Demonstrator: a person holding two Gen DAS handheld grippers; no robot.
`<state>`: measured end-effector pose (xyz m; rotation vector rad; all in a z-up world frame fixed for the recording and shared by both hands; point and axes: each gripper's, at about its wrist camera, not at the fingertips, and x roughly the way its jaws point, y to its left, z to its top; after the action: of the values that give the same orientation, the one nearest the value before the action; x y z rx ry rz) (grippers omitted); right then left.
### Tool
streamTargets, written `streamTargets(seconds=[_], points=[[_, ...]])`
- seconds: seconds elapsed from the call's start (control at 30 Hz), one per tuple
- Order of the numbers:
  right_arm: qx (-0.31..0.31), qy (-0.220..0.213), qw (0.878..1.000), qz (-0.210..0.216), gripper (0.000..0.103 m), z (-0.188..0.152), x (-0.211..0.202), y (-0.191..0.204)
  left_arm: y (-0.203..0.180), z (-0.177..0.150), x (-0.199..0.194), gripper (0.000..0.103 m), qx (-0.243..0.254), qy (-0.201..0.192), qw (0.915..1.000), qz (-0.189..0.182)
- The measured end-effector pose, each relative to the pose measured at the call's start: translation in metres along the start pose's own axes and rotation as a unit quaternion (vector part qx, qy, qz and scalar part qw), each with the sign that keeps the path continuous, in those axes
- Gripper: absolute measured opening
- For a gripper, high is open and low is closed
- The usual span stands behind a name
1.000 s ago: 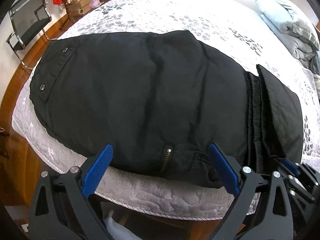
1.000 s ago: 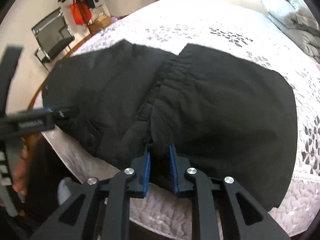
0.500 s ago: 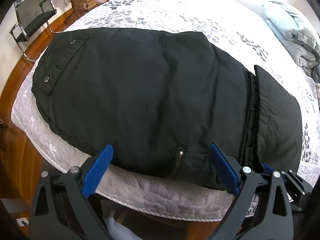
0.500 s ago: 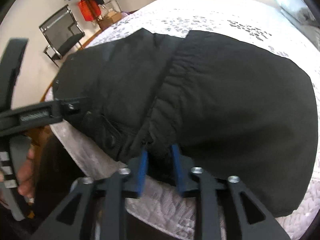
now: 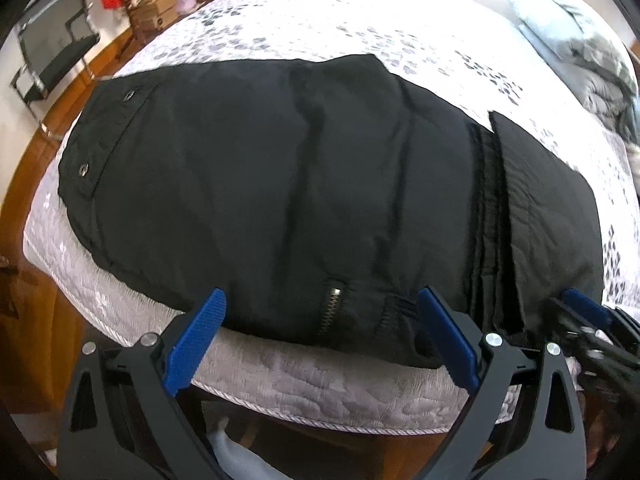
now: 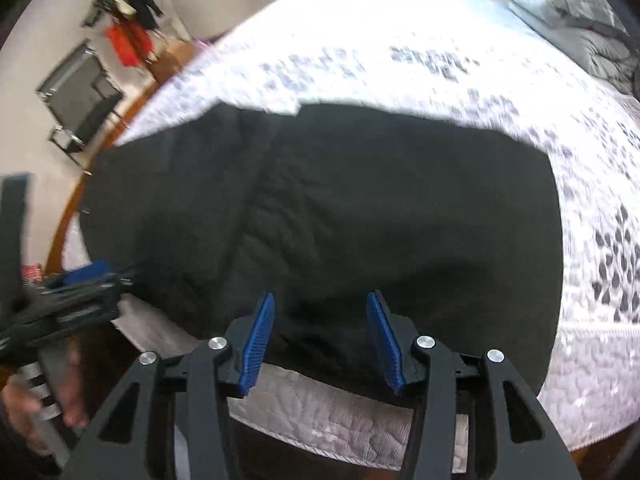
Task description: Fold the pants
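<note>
Black pants lie folded flat on the bed, with a zipper at the near edge and snaps at the left end. They also fill the right wrist view. My left gripper is open and empty at the near hem, jaws wide apart. My right gripper is open, its blue fingers standing just off the near edge of the fabric. It also shows at the right edge of the left wrist view. The left gripper shows at the left of the right wrist view.
A white bedspread with grey leaf print covers the bed. Folded grey bedding lies at the far right. A black chair and boxes stand on the wooden floor at the far left. The bed's front edge is right before the grippers.
My right gripper has opened and let go of the pants' near edge. The fabric now lies flat on the bed. The left gripper has stayed open in place.
</note>
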<state>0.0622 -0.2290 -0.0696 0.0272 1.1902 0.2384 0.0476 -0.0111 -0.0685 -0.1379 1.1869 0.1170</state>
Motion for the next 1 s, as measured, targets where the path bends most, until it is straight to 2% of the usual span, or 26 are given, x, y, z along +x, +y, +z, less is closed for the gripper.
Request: streamTargets(seconds=[0.1,0.17,0.3,0.37,0.43,0.5,0.7,0.87,1.0], points=[[-0.018,-0.002,0.998,-0.053,0.052,-0.008,0.018,0.015,-0.008,-0.001,0.001,0.096,0.025,0.002,0.9997,0.008],[-0.019,-0.005,0.998,-0.062,0.052,-0.007,0.022,0.02,-0.012,-0.001,0.002,0.096,0.039,0.006,0.9992,0.011],[0.03,-0.027,0.999,-0.019,0.052,-0.006,0.001,0.006,-0.005,0.0,-0.002,0.096,0.041,-0.003,0.999,0.018],[0.04,-0.026,0.998,-0.027,0.052,-0.008,-0.001,0.002,0.001,0.001,-0.001,0.096,0.033,-0.007,0.9992,0.023],[0.027,-0.005,0.999,-0.031,0.057,-0.01,0.015,0.005,0.005,0.001,0.003,0.096,0.027,-0.001,0.9994,0.022],[0.021,-0.009,0.999,-0.039,0.057,-0.011,0.024,0.006,0.008,0.001,0.005,0.096,0.027,0.004,0.9994,0.019],[0.068,-0.023,0.997,0.003,0.058,-0.008,0.001,-0.003,0.023,-0.001,0.005,0.096,0.046,0.008,0.9989,0.008],[0.08,-0.009,0.997,0.013,0.06,-0.01,0.007,-0.005,0.065,0.003,0.005,0.096,0.001,0.01,0.9998,0.017],[0.084,-0.016,0.996,0.029,0.06,-0.011,0.005,-0.002,0.112,0.014,0.005,0.096,-0.065,0.019,0.9975,-0.019]])
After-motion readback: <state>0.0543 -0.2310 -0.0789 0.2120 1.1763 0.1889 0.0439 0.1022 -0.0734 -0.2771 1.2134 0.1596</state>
